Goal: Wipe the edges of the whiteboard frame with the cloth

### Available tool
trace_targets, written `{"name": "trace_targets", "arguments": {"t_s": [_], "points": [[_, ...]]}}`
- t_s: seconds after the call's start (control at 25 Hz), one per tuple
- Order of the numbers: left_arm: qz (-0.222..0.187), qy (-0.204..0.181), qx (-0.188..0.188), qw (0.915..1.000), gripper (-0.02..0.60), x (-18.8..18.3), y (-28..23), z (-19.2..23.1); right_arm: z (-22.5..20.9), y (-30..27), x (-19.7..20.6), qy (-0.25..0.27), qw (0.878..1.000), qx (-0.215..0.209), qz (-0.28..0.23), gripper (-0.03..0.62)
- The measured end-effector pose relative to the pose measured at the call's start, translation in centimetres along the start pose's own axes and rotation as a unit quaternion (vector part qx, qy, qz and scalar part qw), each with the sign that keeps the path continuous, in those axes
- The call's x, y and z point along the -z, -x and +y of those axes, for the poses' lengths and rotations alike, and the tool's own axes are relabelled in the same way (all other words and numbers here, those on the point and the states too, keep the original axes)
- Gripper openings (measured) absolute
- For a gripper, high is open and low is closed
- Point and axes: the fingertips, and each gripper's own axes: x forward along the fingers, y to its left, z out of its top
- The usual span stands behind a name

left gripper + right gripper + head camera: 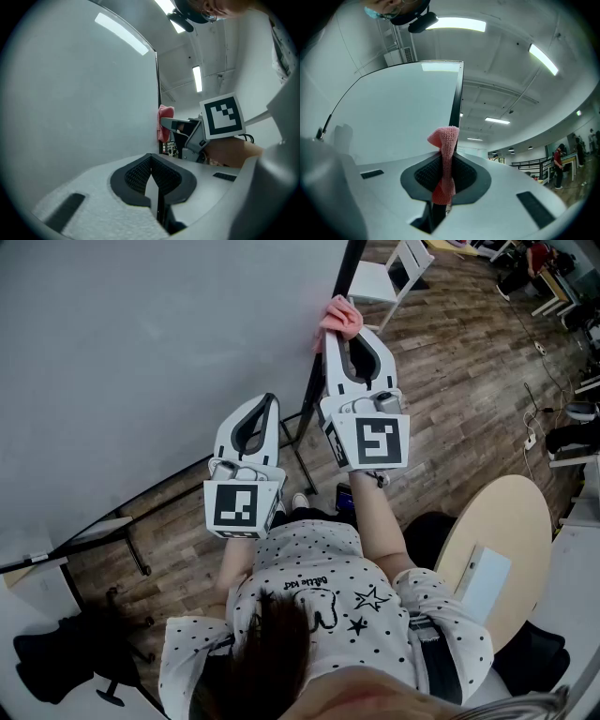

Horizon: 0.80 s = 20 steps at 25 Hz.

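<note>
In the upper middle of the head view, cloth (339,317): pink knit, bunched, lying against the dark frame.
Right gripper (357,334): jaws pinching the cloth; in the right gripper view the cloth (445,140) stands up from between the black ribbed pads, in line with the frame (455,103).
Left gripper (270,401): jaws pressed together on nothing, lower and further left than the right gripper, over the board's lower edge; in the left gripper view the closed jaws sit at bottom centre (151,176).
Whiteboard (141,352): plain pale surface filling the upper left.
Frame (351,266): thin black strip slanting down from top centre; in the left gripper view the cloth (165,123) lies against it.
Marker cubes: black-and-white square patterns, no letters.
Shirt (319,587): white, dotted, with stars and a short line of lettering, too small to read.
Round table (525,521): lower right, pale top, bearing a flat white sheet (485,582).
</note>
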Motion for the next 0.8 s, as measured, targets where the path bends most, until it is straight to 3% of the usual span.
{"name": "trace_targets", "arguments": {"t_s": [0.8], "points": [[-0.010, -0.007, 0.004, 0.9999, 0.015, -0.2, 0.7, -0.4, 0.6, 1.3, 0.1, 0.005, 1.000, 0.005, -0.006, 0.032]]}}
